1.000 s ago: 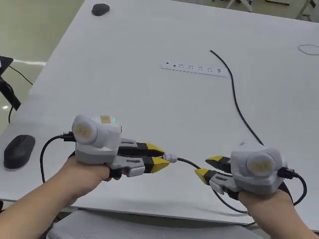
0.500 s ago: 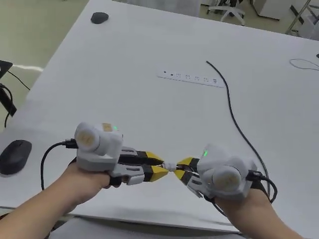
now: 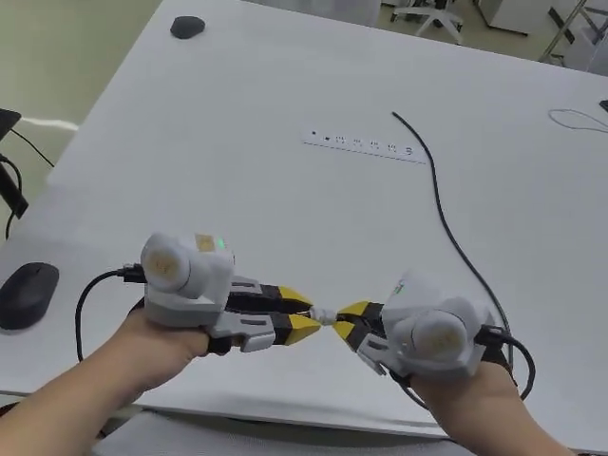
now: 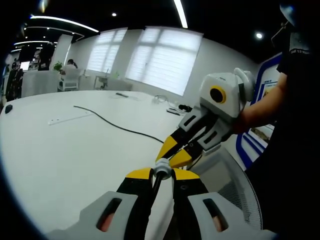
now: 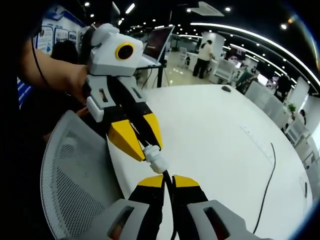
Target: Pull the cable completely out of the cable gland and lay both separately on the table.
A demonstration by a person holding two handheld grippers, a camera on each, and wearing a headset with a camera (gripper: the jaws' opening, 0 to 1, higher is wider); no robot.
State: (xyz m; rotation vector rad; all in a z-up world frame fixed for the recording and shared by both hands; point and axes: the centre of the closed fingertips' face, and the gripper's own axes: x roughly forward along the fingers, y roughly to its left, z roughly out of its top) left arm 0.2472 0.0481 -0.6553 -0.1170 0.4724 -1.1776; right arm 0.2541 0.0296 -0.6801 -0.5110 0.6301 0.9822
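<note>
Near the front edge of the white surface (image 3: 285, 161), the 2 tools meet tip to tip. The left tool (image 3: 308, 314) is closed on the white gland (image 5: 156, 160), which sits between its yellow tips. The right tool (image 3: 348, 320) is clamped narrow on the black cable (image 5: 167, 176) just beside the gland, where the cable leaves it. Cable and gland are joined and both are held off the surface, so nothing is laid down yet. The step in hand looks like the start of the pull, with both grips set. The next move likely calls for drawing the 2 tools straight apart along the cable's line, holding the gland firm so it neither slips nor twists.
</note>
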